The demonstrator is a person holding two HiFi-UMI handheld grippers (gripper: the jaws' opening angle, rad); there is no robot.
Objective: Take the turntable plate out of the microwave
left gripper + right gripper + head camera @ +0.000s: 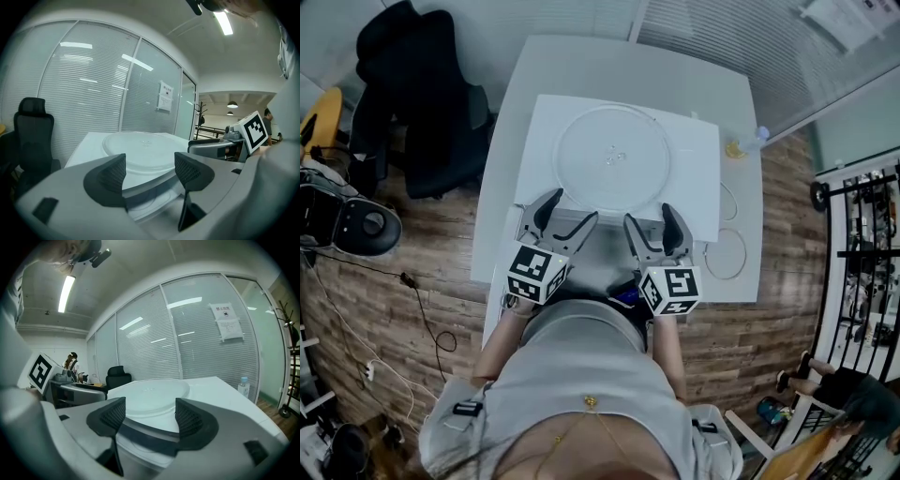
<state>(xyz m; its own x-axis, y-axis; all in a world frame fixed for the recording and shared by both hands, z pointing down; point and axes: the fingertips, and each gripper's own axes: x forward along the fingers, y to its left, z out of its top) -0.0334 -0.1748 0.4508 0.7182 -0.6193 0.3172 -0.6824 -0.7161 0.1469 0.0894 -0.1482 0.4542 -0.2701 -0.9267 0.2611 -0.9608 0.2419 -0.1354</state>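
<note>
The clear glass turntable plate [612, 157] lies flat on top of the white microwave [696, 192], which stands on a white table [609, 58]. Both grippers hover at the microwave's near edge, short of the plate. My left gripper [572, 208] is open with nothing between its fingers, and so is my right gripper [649, 216]. In the left gripper view the plate [140, 145] shows beyond the open left gripper [150, 171]. In the right gripper view the plate [154, 392] lies past the open right gripper [150, 413].
A thin ring [727, 253] lies on the table right of the microwave. A small bottle [748, 142] stands near the table's right edge. A black office chair [417, 103] is to the left, and glass partition walls [93, 89] stand behind the table.
</note>
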